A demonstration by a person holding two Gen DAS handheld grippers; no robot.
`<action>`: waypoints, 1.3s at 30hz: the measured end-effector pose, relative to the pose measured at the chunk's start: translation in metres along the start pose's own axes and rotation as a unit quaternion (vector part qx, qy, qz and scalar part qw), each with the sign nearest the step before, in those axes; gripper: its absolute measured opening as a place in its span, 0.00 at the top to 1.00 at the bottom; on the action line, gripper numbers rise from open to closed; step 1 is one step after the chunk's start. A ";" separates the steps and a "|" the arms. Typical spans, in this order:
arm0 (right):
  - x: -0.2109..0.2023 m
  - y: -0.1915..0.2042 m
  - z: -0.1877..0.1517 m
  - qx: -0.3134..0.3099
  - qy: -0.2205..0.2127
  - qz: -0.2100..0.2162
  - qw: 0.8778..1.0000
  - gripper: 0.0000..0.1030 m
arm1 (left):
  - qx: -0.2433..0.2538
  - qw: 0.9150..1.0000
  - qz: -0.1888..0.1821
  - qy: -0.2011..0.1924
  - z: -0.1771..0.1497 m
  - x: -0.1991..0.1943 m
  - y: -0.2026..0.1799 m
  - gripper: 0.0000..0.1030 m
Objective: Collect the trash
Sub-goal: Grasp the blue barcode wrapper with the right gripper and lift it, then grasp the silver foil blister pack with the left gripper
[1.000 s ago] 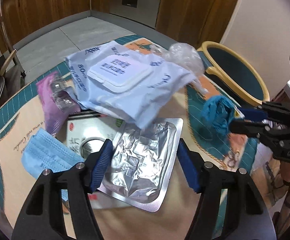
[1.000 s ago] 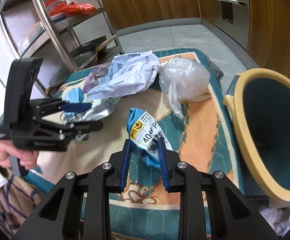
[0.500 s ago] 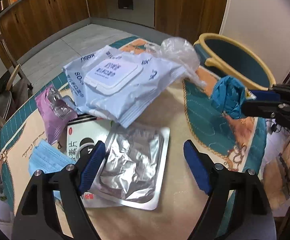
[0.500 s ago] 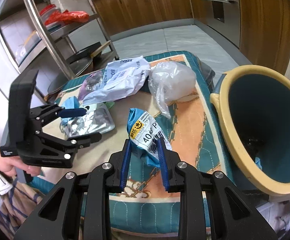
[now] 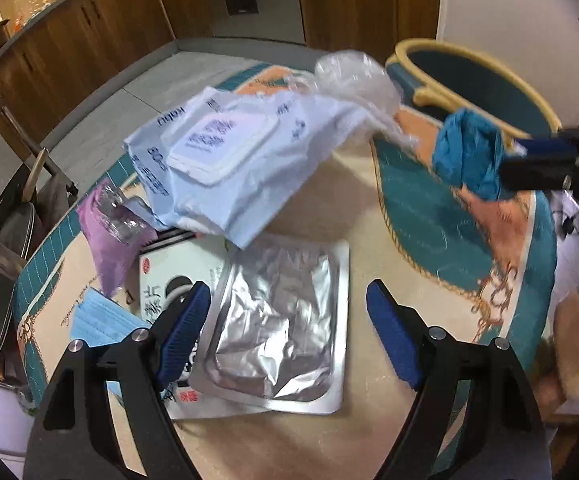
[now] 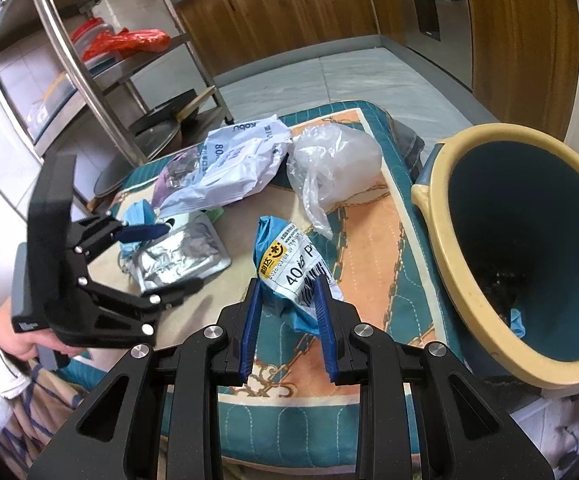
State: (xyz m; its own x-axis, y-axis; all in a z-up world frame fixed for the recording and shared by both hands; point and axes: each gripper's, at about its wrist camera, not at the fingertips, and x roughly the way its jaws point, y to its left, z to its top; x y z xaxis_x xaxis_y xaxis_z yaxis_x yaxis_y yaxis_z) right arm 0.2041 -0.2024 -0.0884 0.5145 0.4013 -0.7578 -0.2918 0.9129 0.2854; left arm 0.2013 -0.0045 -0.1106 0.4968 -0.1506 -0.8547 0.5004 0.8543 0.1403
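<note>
Here the right gripper (image 6: 287, 300) clenches the crumpled blue wrapper (image 6: 289, 264), with the yellow-rimmed bin (image 6: 469, 312) just to its right. It should swing fully over that rim before letting go. The left gripper (image 5: 289, 320), spread wide and empty, hovers over the foil pouch (image 5: 277, 328).

Bare tablecloth (image 6: 373, 240) lies open between the clear bag (image 6: 335, 164) and bin (image 6: 441, 232).

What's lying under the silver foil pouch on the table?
Under the silver foil pouch lies a white printed packet, showing only at its left edge; the rest of the packet is covered.
</note>
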 end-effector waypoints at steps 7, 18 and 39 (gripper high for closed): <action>-0.002 -0.002 0.001 0.007 -0.003 0.000 1.000 0.72 | -0.011 1.000 0.000 -0.001 0.001 0.000 0.004 0.31; -0.008 -0.010 0.002 0.024 -0.009 0.001 1.000 0.72 | -0.008 1.000 -0.002 0.005 -0.002 -0.004 0.005 0.32; -0.009 -0.017 0.002 0.039 -0.012 0.003 0.999 0.72 | 0.053 0.998 0.017 0.019 -0.006 -0.006 -0.019 0.32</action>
State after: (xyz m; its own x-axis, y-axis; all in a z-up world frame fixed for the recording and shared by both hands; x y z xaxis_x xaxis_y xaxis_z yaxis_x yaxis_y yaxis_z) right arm 0.2065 -0.2210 -0.0853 0.5330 0.4068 -0.7419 -0.2308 0.9135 0.3350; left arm 0.1846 -0.0173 -0.1112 0.4890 -0.1018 -0.8663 0.5574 0.8004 0.2206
